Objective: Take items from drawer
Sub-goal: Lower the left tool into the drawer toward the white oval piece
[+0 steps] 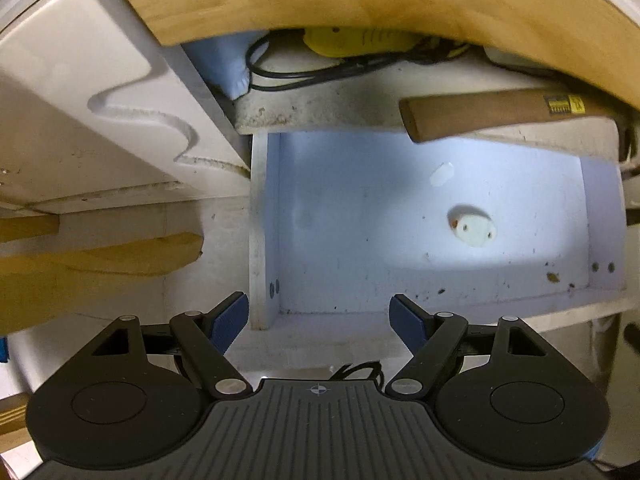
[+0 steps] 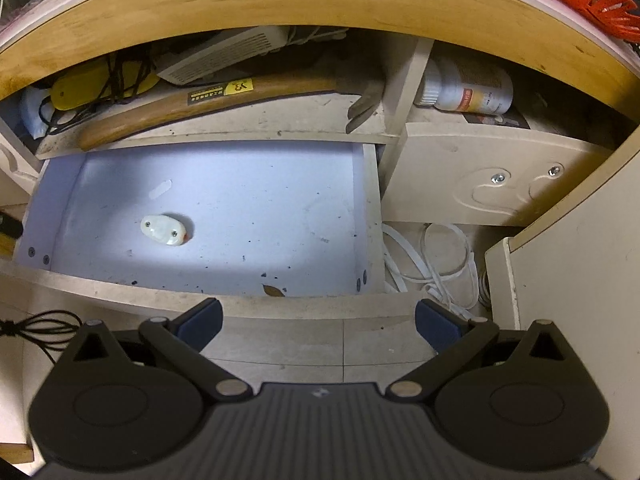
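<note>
Both the left gripper [image 1: 319, 322] and right gripper [image 2: 319, 325] hover, fingers apart and empty, over the open drawer [image 2: 370, 216]; the small white fitting [image 2: 164, 231] looks screwed down, risking a wasted grab.

Bright glare on drawer floor [image 2: 240, 208]; edges dim, fisheye-bent.

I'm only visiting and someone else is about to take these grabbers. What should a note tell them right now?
Left gripper: open, empty, at the front of the open drawer.
Right gripper: open, empty, also in front of it.
Drawer holds only a small white oval piece, a pale flat bit and a dry leaf.
Done: drawer nearly emptied, as it looks.
Left: probably the oval piece. The hammer sits on the shelf behind.
</note>
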A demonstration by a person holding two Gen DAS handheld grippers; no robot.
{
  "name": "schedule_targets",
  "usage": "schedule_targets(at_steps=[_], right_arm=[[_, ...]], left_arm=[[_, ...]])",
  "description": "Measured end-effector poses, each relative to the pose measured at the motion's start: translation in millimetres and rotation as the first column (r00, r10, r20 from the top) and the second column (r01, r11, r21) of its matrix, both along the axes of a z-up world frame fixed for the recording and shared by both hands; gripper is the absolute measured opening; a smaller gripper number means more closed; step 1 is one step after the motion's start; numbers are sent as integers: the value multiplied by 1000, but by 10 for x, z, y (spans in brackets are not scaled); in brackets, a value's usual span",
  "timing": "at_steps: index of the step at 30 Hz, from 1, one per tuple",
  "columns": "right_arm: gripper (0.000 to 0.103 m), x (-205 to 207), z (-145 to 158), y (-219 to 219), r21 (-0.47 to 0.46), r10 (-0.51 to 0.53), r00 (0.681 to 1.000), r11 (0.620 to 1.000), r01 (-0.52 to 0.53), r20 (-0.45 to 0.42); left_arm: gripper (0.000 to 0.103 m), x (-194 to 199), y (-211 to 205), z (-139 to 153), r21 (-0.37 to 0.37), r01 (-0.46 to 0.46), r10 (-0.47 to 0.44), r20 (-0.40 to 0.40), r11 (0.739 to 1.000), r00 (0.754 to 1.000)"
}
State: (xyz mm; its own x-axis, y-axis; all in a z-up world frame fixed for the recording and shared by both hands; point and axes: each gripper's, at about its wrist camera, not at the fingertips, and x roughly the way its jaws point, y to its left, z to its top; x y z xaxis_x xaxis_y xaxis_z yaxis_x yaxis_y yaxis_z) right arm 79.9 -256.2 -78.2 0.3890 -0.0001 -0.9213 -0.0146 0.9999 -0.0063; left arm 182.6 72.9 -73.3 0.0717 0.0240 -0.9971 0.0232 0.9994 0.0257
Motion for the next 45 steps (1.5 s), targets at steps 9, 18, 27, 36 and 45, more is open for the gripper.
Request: schedule_targets(at_steps=[9,18,27,36,45], right_arm=[[103,17,10,76,-4,27,1000,1000,-27,-3],[103,24,9,122,0,45,999,999,-45,-7],[103,8,31,134,-8,52,999,999,-52,-3],[103,3,47,146,-7,62,998,998,-62,-2],[103,-11,37,126,-13,72,997,997,-72,-6]], left_arm=[[77,306,87,-139,-47,-37,33,-90,998,995],[77,426,13,-170,-27,-29,26,-90,999,996],[77,401,-57,-174,-2,-15,15,-87,1000,996],[77,388,-279,-127,1,-1,1,-71,1000,997],[77,406,-714,-149,18,18,-17,-45,1000,999]])
